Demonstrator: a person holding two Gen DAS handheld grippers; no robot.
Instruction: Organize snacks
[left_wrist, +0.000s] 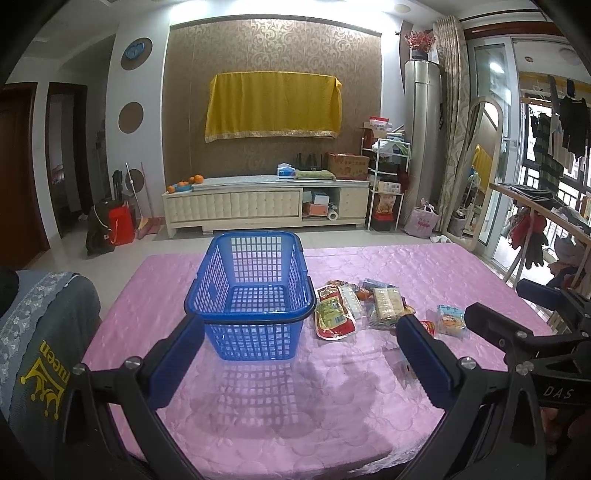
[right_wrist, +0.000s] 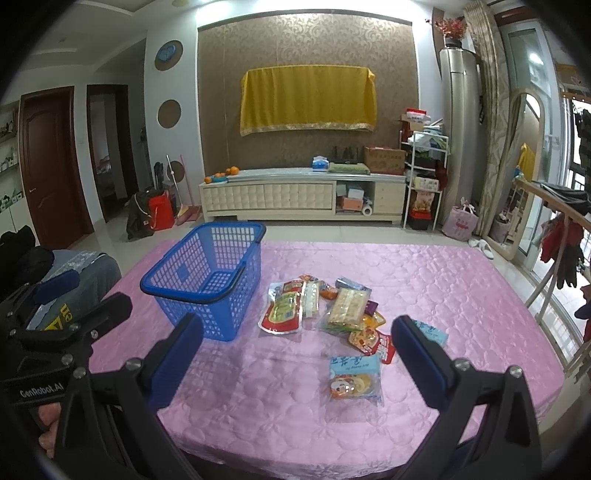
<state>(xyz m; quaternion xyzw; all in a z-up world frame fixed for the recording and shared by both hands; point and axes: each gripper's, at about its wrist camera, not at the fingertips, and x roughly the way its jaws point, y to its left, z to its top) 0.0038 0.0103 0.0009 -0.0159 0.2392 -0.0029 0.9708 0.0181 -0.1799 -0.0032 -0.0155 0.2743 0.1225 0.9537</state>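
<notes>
An empty blue plastic basket (left_wrist: 255, 295) stands on the pink tablecloth (left_wrist: 332, 387); it also shows in the right wrist view (right_wrist: 210, 280). Right of it lies a pile of snack packets (right_wrist: 332, 310), among them a red-and-green pouch (left_wrist: 334, 314) and a pale wafer pack (right_wrist: 349, 304). A light blue packet (right_wrist: 354, 376) lies nearest, between my right fingers. My left gripper (left_wrist: 301, 343) is open and empty, just in front of the basket. My right gripper (right_wrist: 295, 347) is open and empty above the cloth, short of the snacks.
A grey jacket (left_wrist: 40, 332) lies at the table's left edge. Beyond the table are a white TV cabinet (left_wrist: 266, 203), a shelf rack (left_wrist: 388, 177), a leaning mirror (left_wrist: 476, 173) and a clothes rack at the right (left_wrist: 546, 218).
</notes>
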